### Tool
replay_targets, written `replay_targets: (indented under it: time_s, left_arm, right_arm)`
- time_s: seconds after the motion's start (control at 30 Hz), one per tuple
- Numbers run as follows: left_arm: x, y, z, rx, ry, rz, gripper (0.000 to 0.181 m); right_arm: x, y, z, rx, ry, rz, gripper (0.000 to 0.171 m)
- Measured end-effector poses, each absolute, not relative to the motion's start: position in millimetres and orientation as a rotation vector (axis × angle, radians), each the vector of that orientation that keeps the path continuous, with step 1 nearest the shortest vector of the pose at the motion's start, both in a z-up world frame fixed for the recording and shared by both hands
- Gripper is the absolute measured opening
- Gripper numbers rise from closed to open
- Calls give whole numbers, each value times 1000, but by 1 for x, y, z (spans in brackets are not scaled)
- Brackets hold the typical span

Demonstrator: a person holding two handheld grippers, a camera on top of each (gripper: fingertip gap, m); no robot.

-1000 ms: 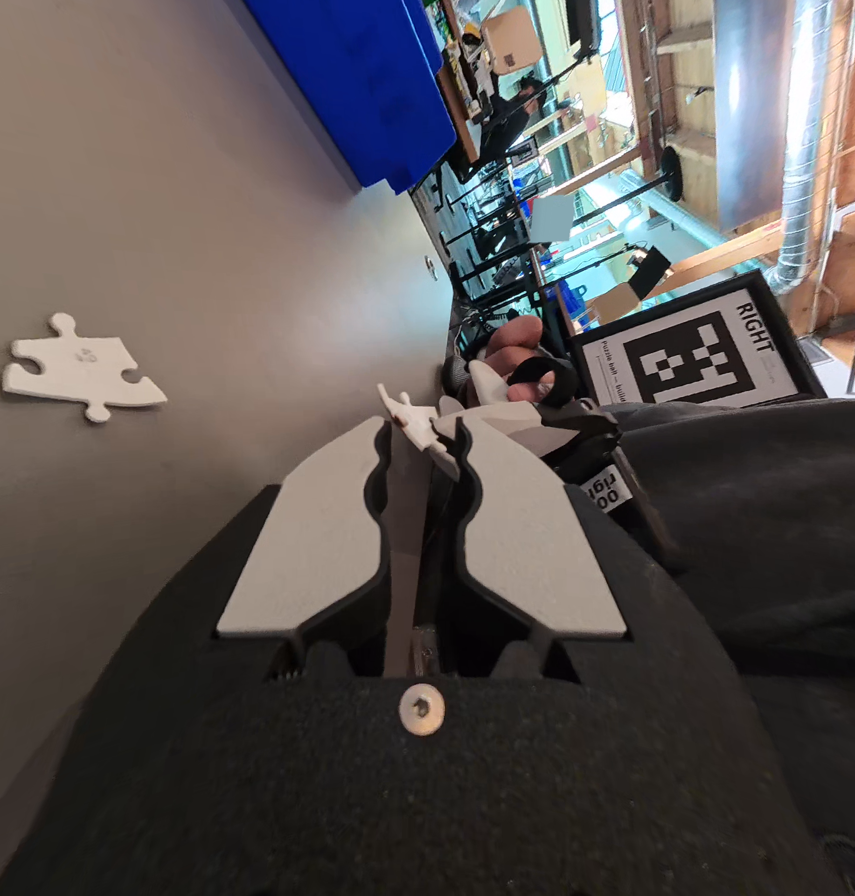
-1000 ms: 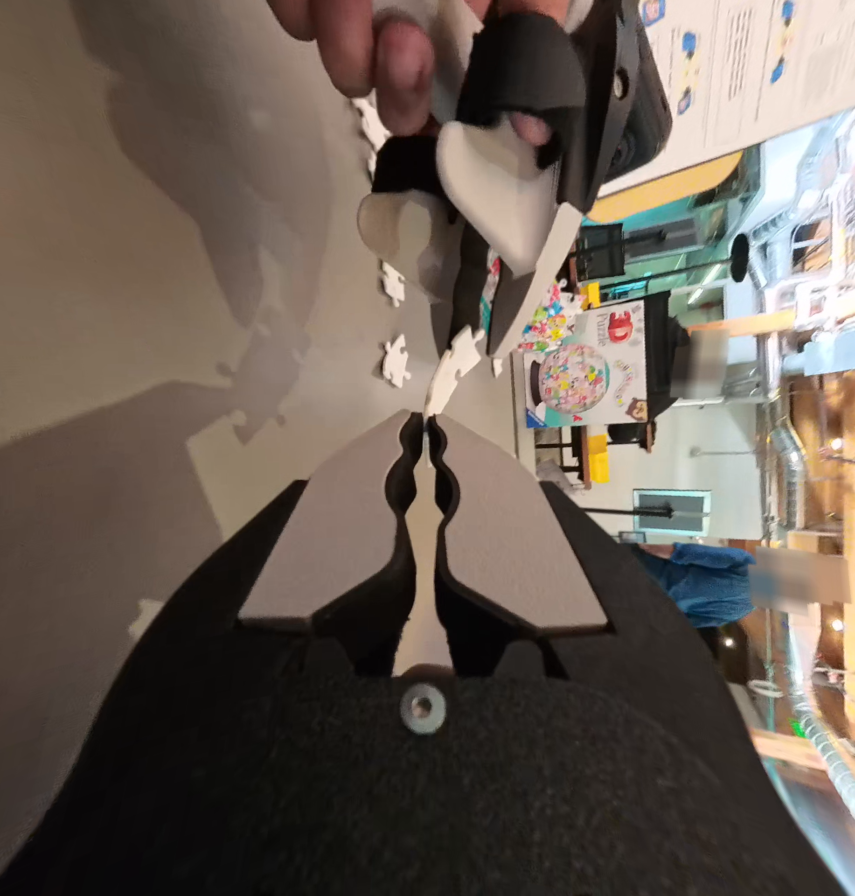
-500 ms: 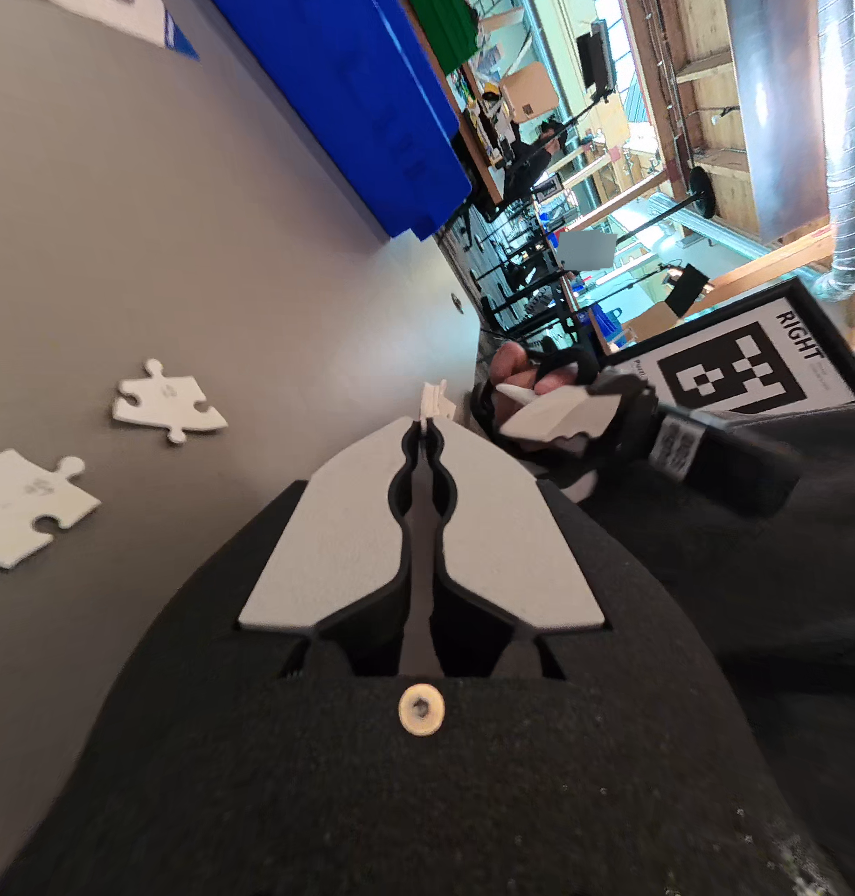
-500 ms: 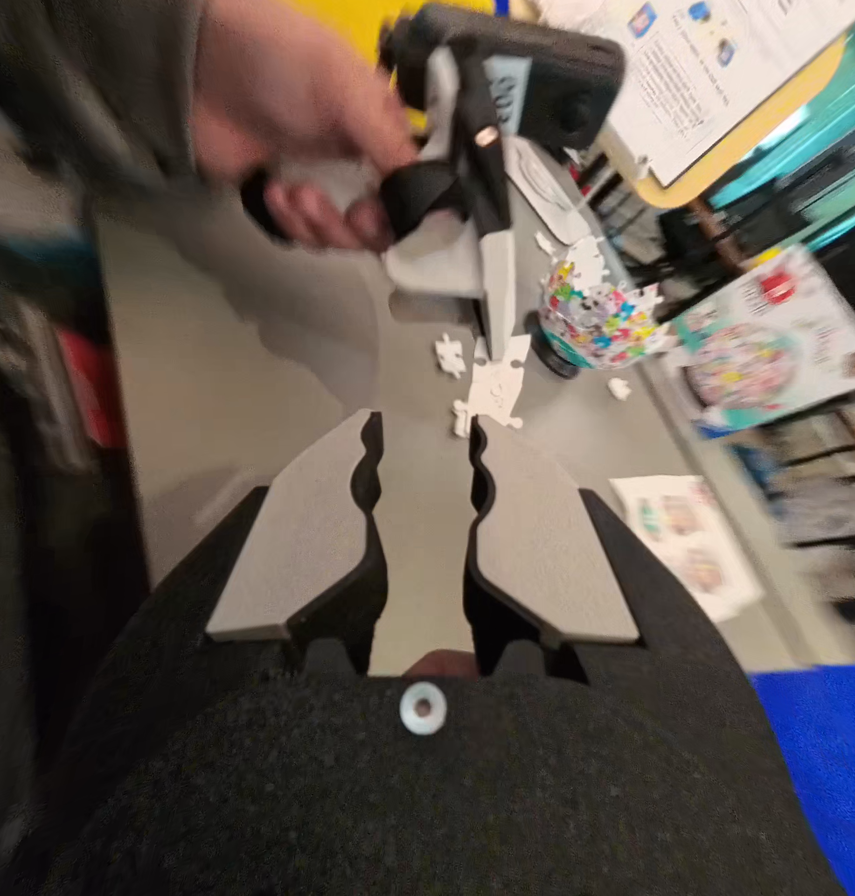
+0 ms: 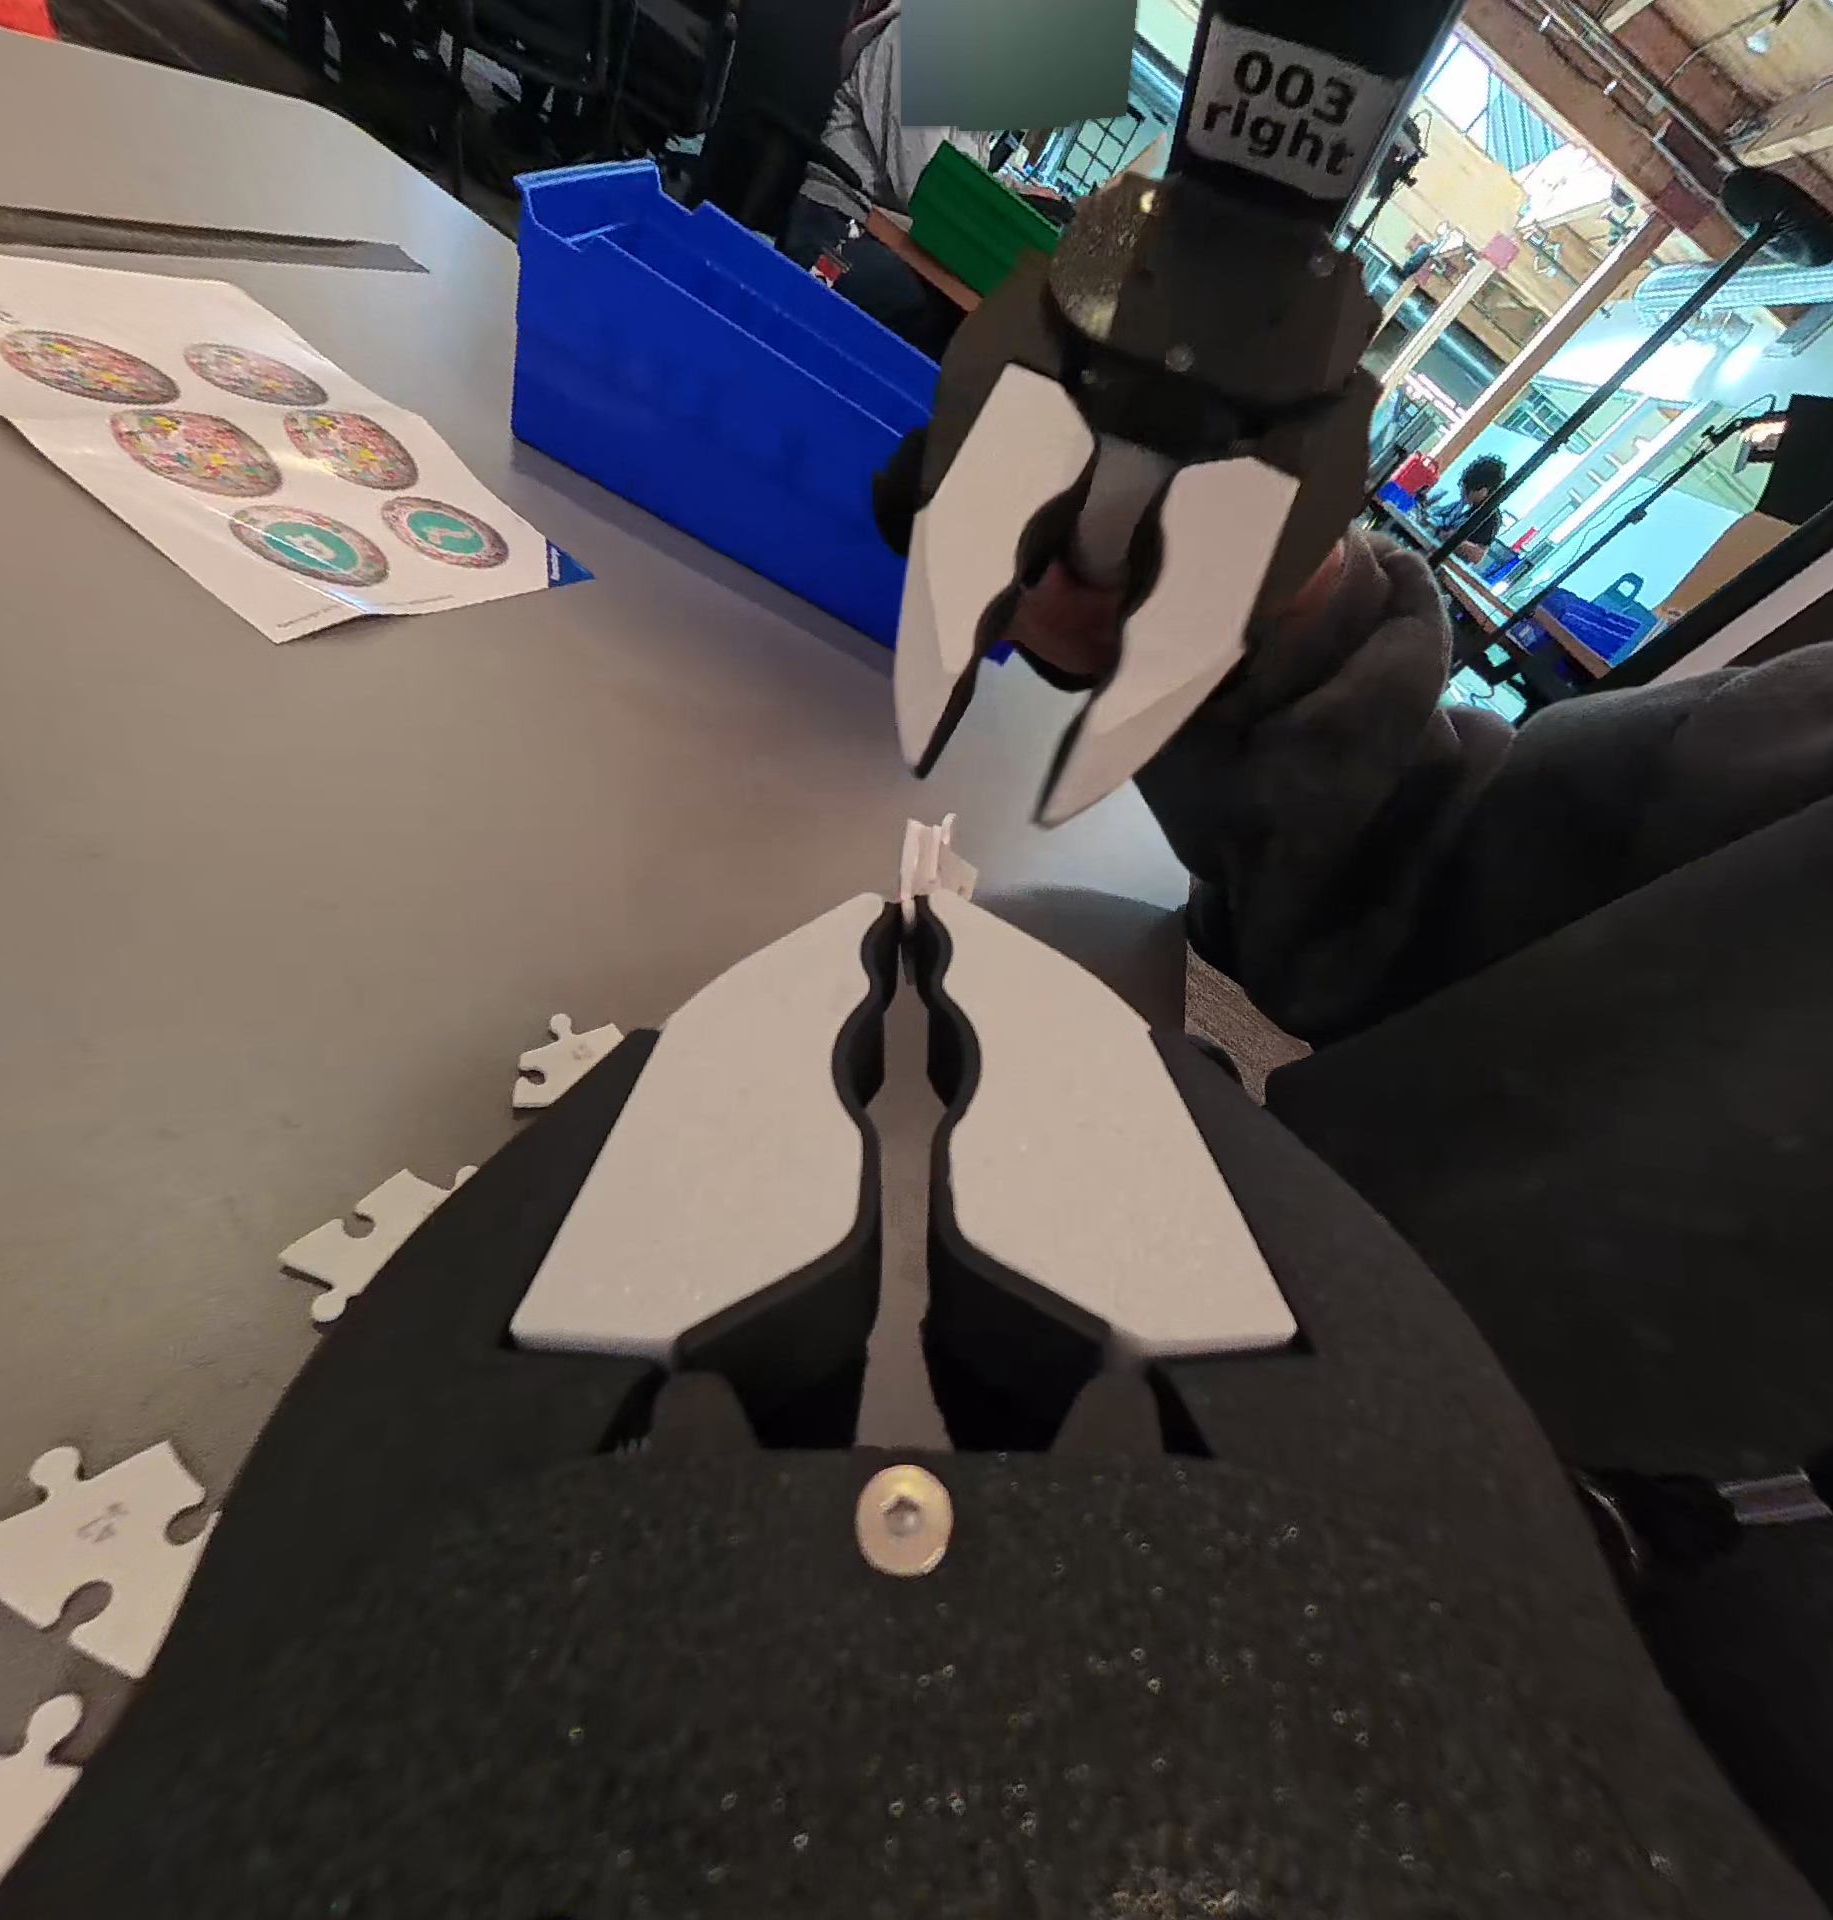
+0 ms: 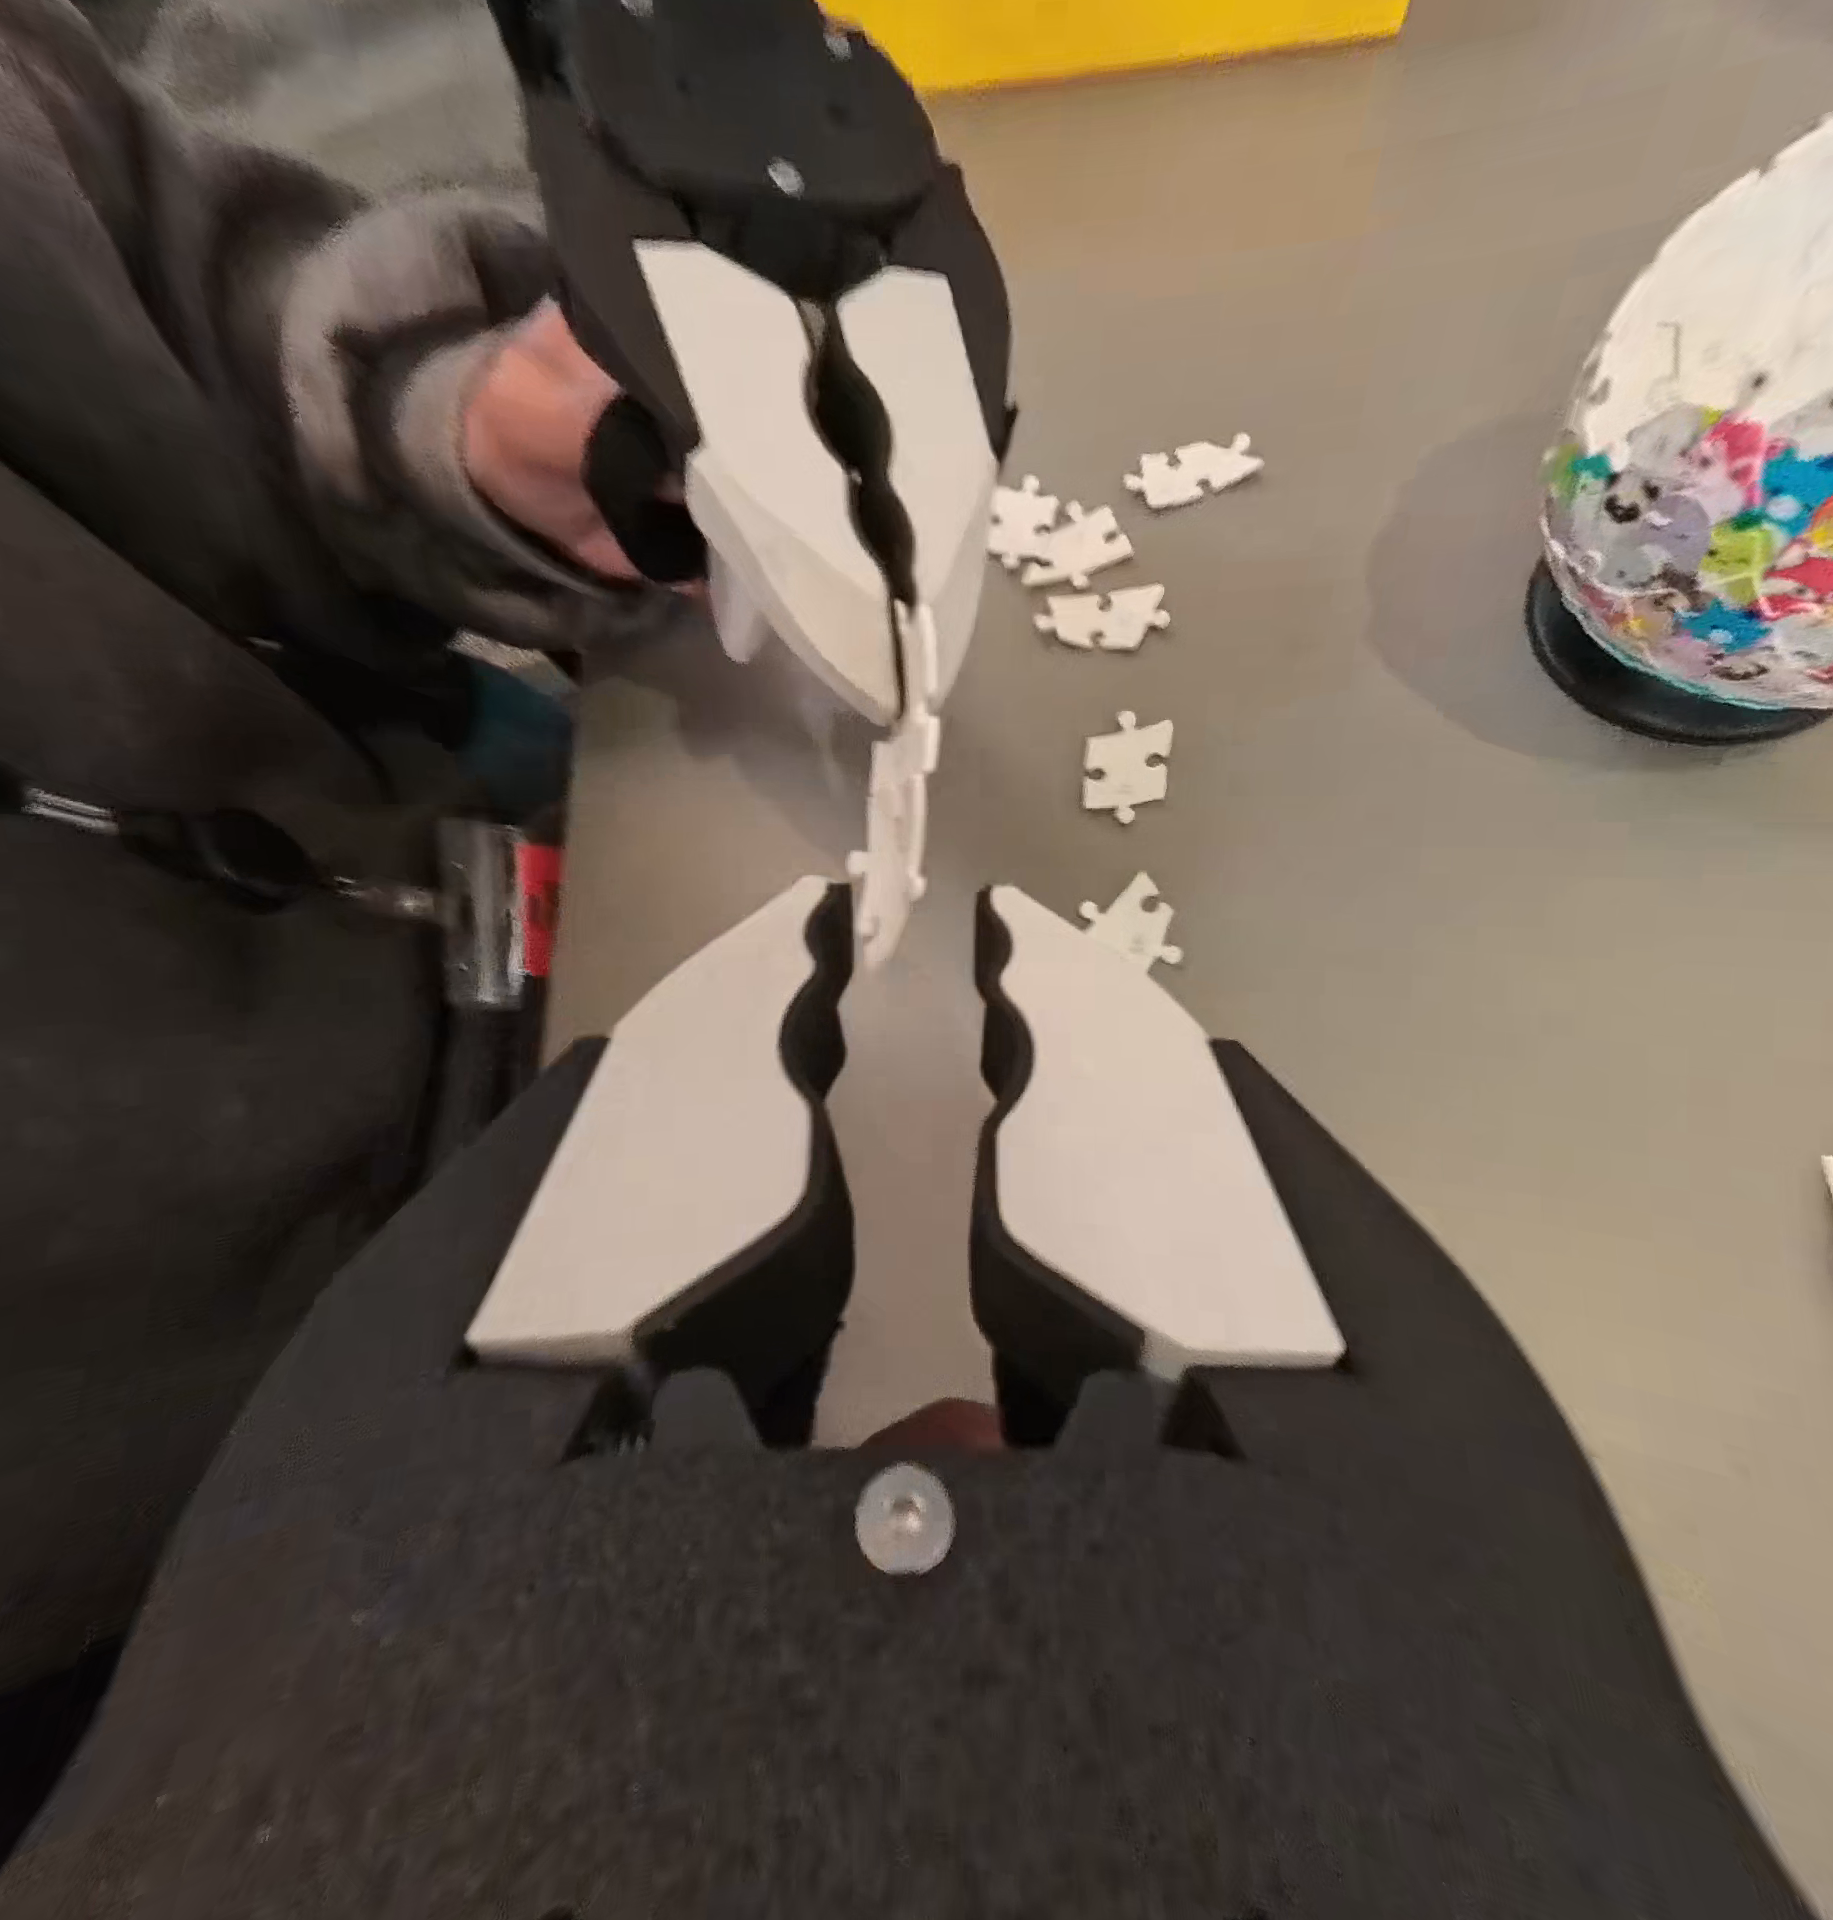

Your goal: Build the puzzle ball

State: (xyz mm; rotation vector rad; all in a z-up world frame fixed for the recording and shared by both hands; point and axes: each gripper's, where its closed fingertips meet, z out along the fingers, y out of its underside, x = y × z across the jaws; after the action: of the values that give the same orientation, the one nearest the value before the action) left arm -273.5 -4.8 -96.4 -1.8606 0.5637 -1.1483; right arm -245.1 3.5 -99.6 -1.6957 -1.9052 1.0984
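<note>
The puzzle ball (image 6: 1722,468) is seen partly built. It stands on a dark round base at the far right of the grey desk (image 6: 1411,935), well apart from both tongs. Its lower part is covered with coloured printed pieces; the upper part is seen as a white, uneven surface. Whether the top is closed cannot be told, as it is cut off by the picture edge.

The left tongs (image 5: 907,914) are closed on a short chain of joined white pieces (image 6: 901,810), gripped at one end. The chain hangs from the tips and reaches the gap of the right tongs (image 6: 917,899). The right tongs are held apart by a moderate gap and nothing is gripped; the free end of the chain lies just beside the inner edge of one of their fingers.

Several loose white pieces (image 6: 1125,764) lie face down on the desk between the tongs and the ball. A printed sheet (image 5: 237,447) and a blue bin (image 5: 704,416) lie farther off.

It is judged that much remains: the chain must be carried to the ball and fitted, and the loose pieces must then be joined.
</note>
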Motion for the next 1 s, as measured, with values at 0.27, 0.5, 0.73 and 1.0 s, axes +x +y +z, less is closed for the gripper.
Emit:
replay_targets:
  time_s: [0.27, 0.5, 0.73, 1.0]
  left_arm:
    - [-275, -3, -99, -1872, 574, -1081, 2]
    - [-276, -2, -102, -1884, 601, -1001, 2]
    - [-275, -2, -105, -1894, 622, -953, 2]
    - [-276, -1, -104, -1896, 616, -942, 2]
  right_arm:
    - [-257, 3, -110, -1743, -1868, 1131, 4]
    - [-257, 0, -112, -1861, -1778, 1229, 2]
    - [-257, -1, -114, -1911, -1750, 1259, 2]
    - [-258, -1, -113, -1874, -1762, 1220, 4]
